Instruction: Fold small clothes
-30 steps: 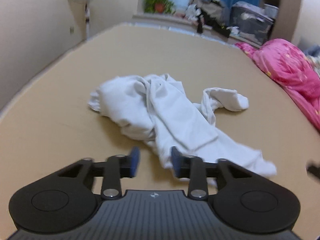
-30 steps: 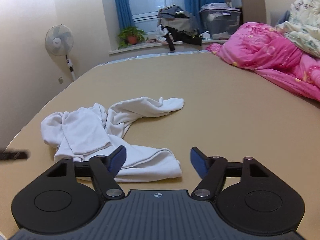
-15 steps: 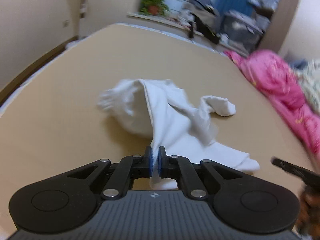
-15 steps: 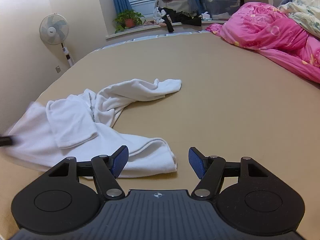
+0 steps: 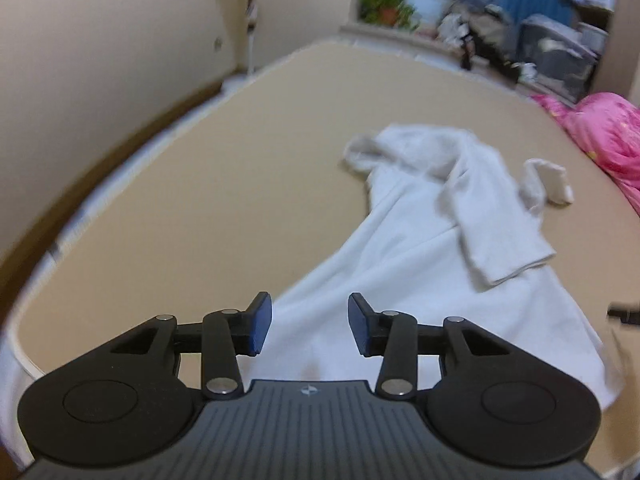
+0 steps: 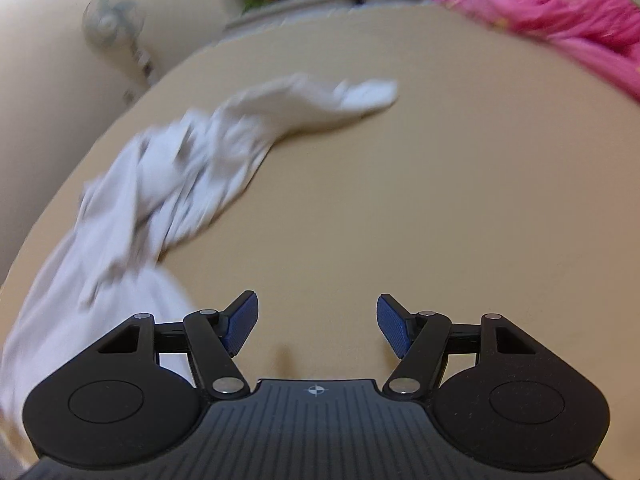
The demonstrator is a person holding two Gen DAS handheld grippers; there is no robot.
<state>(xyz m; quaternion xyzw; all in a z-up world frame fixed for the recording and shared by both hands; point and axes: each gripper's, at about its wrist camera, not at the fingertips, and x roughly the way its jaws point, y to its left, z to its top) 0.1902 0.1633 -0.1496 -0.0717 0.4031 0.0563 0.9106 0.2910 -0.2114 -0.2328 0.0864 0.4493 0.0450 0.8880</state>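
Observation:
A white long-sleeved garment (image 5: 432, 240) lies crumpled and stretched out on the tan bed surface (image 5: 240, 184). My left gripper (image 5: 309, 324) is open, with the near edge of the garment lying between and under its blue pads. In the right wrist view the garment (image 6: 192, 160) lies to the left, blurred, one sleeve reaching toward the far middle. My right gripper (image 6: 317, 326) is open and empty over bare bed, just right of the garment's near end.
A pink quilt (image 5: 604, 136) lies along the bed's right side and shows in the right wrist view (image 6: 560, 12). A standing fan (image 6: 114, 20) stands by the left wall. The bed's left edge (image 5: 100, 184) is close. Clutter and a plant (image 5: 384, 4) sit by the window.
My left gripper shut on the garment's near edge, pulled it toward the near left, and has now opened and let it go. The garment is stretched out. My right gripper moved right.

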